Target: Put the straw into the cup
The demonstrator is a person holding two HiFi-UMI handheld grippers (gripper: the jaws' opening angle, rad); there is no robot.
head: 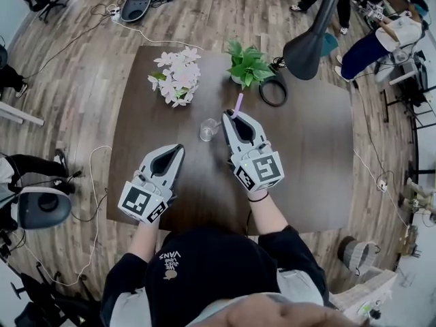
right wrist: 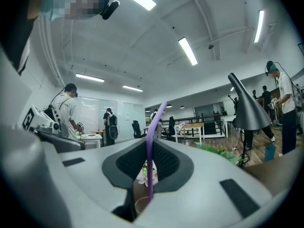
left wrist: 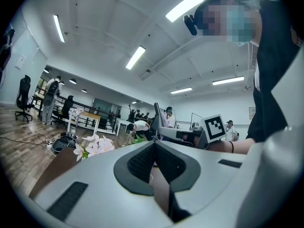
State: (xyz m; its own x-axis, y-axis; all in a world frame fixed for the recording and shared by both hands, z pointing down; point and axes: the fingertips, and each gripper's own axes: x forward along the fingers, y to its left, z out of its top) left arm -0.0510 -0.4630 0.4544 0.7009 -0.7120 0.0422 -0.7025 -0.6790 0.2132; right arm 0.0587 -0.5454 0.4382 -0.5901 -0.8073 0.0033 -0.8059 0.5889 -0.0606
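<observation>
Right tongs [right wrist: 148,148] tight on purple straw [right wrist: 153,123], long axis upright.

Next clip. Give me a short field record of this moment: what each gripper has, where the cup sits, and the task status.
scene: dark table with white flowers, green plant, black lamp
right gripper: shut on purple straw, which stands roughly upright
left gripper: shut, empty
cup: clear glass, upright on the table, just left of the right gripper's tip in the head view
straw in cup: not yet
</observation>
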